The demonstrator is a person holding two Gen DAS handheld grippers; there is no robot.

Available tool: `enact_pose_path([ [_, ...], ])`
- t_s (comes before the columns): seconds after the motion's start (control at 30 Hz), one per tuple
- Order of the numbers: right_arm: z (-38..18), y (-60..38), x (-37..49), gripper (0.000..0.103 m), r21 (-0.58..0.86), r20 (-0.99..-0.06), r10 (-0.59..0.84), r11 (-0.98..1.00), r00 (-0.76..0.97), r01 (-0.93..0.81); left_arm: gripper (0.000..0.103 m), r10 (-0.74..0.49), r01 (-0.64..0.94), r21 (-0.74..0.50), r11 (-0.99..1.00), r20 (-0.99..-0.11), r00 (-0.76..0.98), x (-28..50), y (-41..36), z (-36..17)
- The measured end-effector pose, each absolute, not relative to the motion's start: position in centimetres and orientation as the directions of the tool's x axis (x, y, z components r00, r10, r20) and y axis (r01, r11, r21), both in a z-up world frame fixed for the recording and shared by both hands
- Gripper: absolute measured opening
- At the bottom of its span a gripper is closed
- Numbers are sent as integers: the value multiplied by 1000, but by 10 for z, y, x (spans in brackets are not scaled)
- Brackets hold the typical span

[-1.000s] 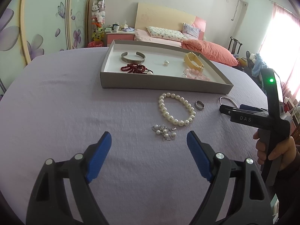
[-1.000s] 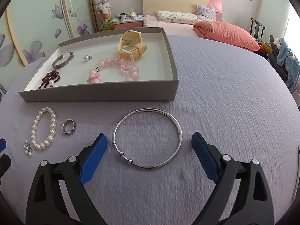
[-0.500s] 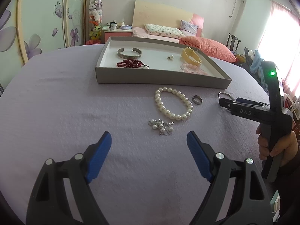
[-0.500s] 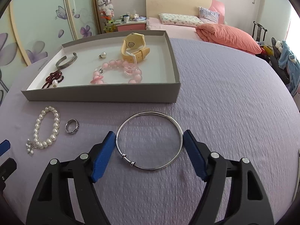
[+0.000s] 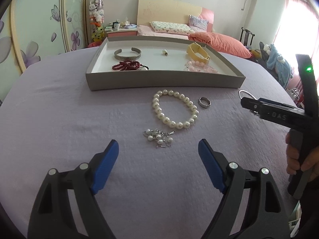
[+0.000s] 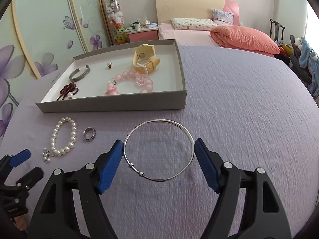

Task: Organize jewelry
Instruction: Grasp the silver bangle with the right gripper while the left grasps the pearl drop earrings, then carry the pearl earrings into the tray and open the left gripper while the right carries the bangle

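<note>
A grey tray (image 6: pixel 111 104) on the purple cloth holds a silver cuff (image 6: pixel 79 73), dark red beads (image 6: pixel 68 90), a pearl stud (image 6: pixel 109 65), a yellow watch (image 6: pixel 144 58) and pink beads (image 6: pixel 131 79). In front of it lie a pearl bracelet (image 5: pixel 175 109), a silver ring (image 5: pixel 205 102) and a pearl charm cluster (image 5: pixel 158 136). My right gripper (image 6: pixel 158 152) is shut on a thin silver bangle (image 6: pixel 159 121), its pads touching both sides. My left gripper (image 5: pixel 158 155) is open and empty just short of the charm cluster.
The tray (image 5: pixel 165 78) stands at the far middle of the round table. The right gripper's body and the hand holding it (image 5: pixel 299 119) are at the right of the left wrist view. A bed (image 6: pixel 229 33) and nightstand stand behind the table.
My right gripper's fingers have closed in from wide open onto the two sides of the silver bangle. My left gripper has stayed open and drifted only slightly.
</note>
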State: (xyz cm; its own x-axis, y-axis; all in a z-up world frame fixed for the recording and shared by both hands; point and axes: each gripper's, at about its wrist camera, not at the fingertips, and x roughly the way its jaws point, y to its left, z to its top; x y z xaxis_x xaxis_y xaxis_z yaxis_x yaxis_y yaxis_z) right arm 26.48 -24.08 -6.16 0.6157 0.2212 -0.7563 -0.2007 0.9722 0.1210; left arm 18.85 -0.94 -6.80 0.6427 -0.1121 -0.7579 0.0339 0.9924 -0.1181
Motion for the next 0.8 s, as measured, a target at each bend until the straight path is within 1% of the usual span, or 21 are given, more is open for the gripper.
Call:
enact_pose_path([
  [0.07,-62,-240,264,74,119,-758,224,971,613,-208,73,-112,33,-118,992,-767,631,193,-12,-71],
  [0.17,-64,-240,262,74,118,-762,224,971,608,-210,70,-100,24,-108,994,-778,620,199,-16,-75],
  [0.2,-64,-241,262,74,119,-762,224,971,607,-209,68,-100,28,-106,994,-776,622,201,-18,-75],
  [0.23,-64,-242,262,74,121,-762,224,971,607,-206,63,-103,31,-107,994,-777,621,201,-18,-75],
  [0.3,-65,-244,263,74,128,-763,226,971,605,-201,59,-89,25,-93,995,-778,621,204,-20,-76],
  [0.37,-65,-247,263,74,132,-764,226,972,604,-196,48,-85,29,-86,996,-778,622,207,-22,-76],
  [0.4,-65,-247,263,74,134,-764,226,972,604,-195,44,-84,30,-83,996,-778,622,207,-23,-77],
  [0.47,-65,-249,264,75,138,-764,229,971,604,-193,29,-78,38,-70,997,-779,622,206,-26,-77],
  [0.5,-65,-249,264,75,139,-764,230,971,603,-193,24,-76,44,-62,997,-780,621,206,-27,-77],
  [0.53,-65,-249,264,75,142,-763,231,971,603,-193,13,-72,47,-55,997,-781,620,206,-28,-77],
  [0.67,-63,-249,263,75,157,-761,245,968,600,-196,10,-55,61,-22,998,-783,620,205,-31,-76],
  [0.8,-57,-246,260,75,159,-751,255,965,609,-208,8,-65,65,-31,997,-774,630,198,-21,-72],
])
